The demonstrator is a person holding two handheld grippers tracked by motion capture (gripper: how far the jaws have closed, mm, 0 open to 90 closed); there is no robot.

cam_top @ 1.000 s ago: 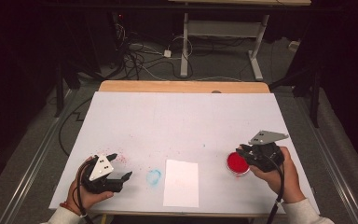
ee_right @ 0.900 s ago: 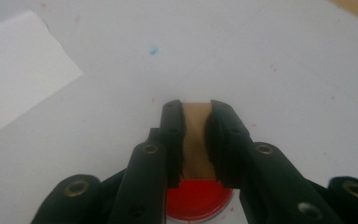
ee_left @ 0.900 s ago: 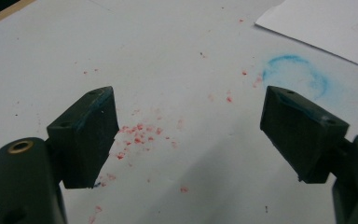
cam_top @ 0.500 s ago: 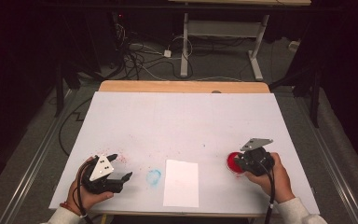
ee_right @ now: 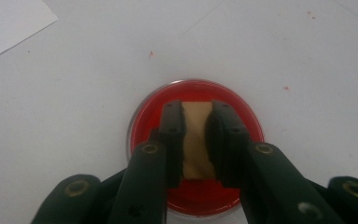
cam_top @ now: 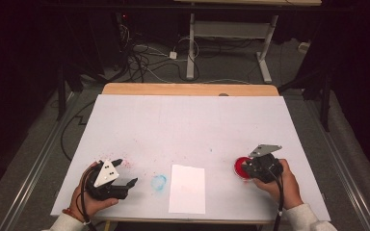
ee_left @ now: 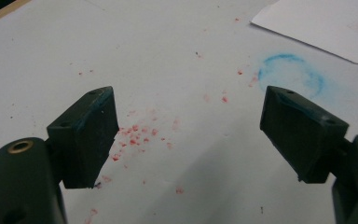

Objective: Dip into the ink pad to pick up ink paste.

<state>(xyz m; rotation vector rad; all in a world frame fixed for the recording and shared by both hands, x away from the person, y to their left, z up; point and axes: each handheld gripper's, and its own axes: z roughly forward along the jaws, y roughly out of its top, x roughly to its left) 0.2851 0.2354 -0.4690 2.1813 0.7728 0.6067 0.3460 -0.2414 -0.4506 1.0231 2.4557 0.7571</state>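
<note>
Stamp [ee_right: 196, 140]: small tan wooden-looking block, pinched between the right gripper [ee_right: 196, 116] jaws and held down in the red ink pad [ee_right: 247, 126], a round shallow dish near the table's [cam_top: 188, 125] right front edge. Likely light and rigid, so a modest squeeze on its two flat sides should hold; inked face will be wet and smeary, so grip high and keep the jaws off the bottom. Dish looks light too and may lift with the stamp if ink sticks; can't tell whether it's fixed. Right jaws are close together, clamped on the block's sides, tips over the red surface. Left gripper [ee_left: 186, 116] rests near the front left edge, jaws spread wide, nothing between them, above bare table speckled with red ink spots [ee_left: 135, 133]. Blue ink ring [ee_left: 290, 74] lies just beyond its right jaw. White paper sheet [cam_top: 188, 188] sits between the two grippers, apparently unmarked.
</note>
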